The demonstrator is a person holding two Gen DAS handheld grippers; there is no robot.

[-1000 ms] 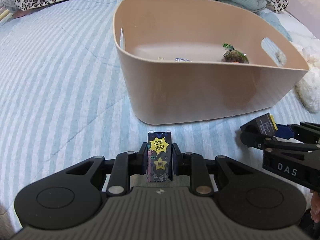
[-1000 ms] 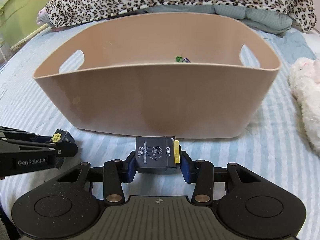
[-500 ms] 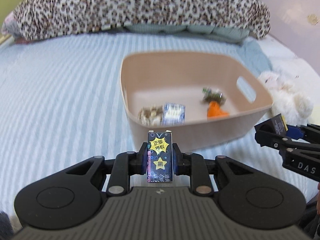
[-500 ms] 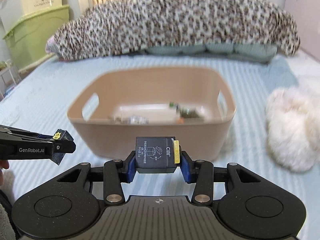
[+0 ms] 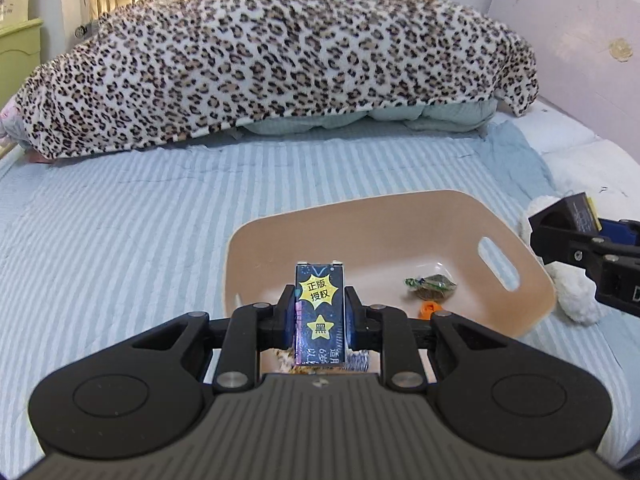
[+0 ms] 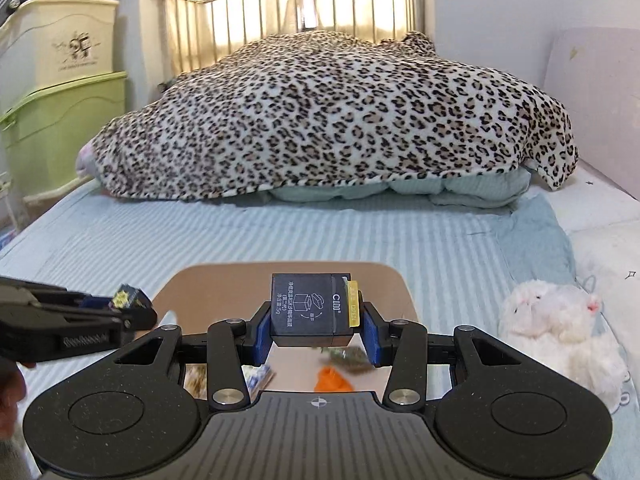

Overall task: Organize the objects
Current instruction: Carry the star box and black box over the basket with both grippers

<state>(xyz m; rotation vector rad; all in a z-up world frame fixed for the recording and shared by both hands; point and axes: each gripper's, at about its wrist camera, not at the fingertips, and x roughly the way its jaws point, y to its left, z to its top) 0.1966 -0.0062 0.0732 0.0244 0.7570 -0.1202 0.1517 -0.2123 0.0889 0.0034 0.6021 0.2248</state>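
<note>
My left gripper point(image 5: 320, 316) is shut on a tall dark card box with yellow stars point(image 5: 320, 312), held above the near left part of the beige bin point(image 5: 400, 216). My right gripper point(image 6: 314, 330) is shut on a black box with a yellow tab point(image 6: 312, 304), held above the same bin point(image 6: 288, 270). Inside the bin lie a green wrapped item point(image 5: 430, 284), an orange piece point(image 5: 428, 309), a blue-white packet point(image 6: 260, 376) and a brownish packet point(image 6: 196, 380). Each gripper shows in the other's view: the right one point(image 5: 568, 224), the left one point(image 6: 132, 300).
The bin sits on a blue striped bed sheet point(image 5: 120, 240). A leopard-print blanket point(image 5: 260, 60) lies heaped at the far end. A white plush toy point(image 6: 560, 320) lies right of the bin. Green and cream storage boxes point(image 6: 60, 120) stand beside the bed at left.
Both grippers have risen from low in front of the bin to above it, so the bin's inside and contents now show below. Both still hold their boxes.
</note>
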